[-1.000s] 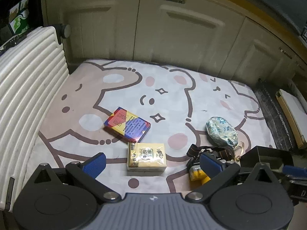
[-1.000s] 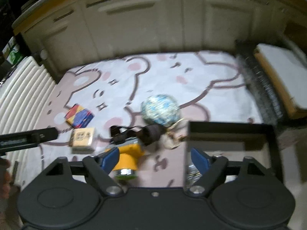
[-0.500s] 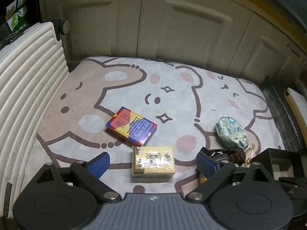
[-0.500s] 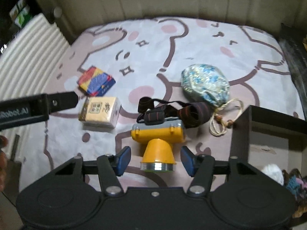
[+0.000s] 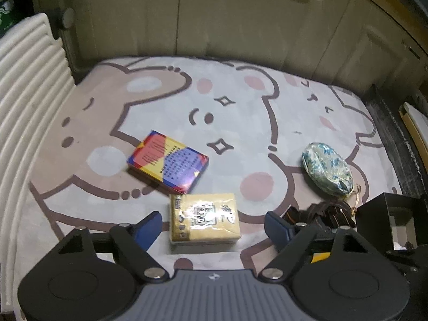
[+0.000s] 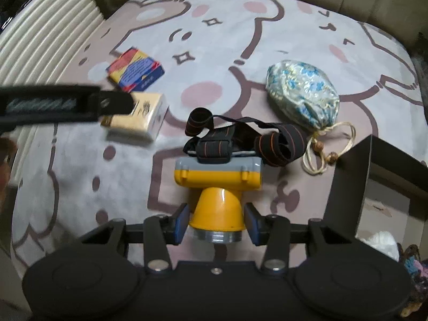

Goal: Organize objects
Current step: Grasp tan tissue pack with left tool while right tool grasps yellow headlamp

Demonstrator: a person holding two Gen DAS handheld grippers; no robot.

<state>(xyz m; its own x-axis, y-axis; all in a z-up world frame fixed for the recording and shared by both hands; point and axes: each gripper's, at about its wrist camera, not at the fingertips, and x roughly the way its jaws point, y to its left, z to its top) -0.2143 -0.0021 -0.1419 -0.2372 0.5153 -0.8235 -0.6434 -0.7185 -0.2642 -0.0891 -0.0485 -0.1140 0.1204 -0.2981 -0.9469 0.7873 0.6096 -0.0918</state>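
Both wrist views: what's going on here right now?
A person with a gripper in each hand is tidying items off a bear-print mat. The right gripper has just been closing around the yellow headlamp; its pads flank the lamp cone, contact unclear. The left gripper has just been closing too, straddling the tan tissue pack without touching it. The colourful box and floral pouch lie untouched, near a black box at the right.
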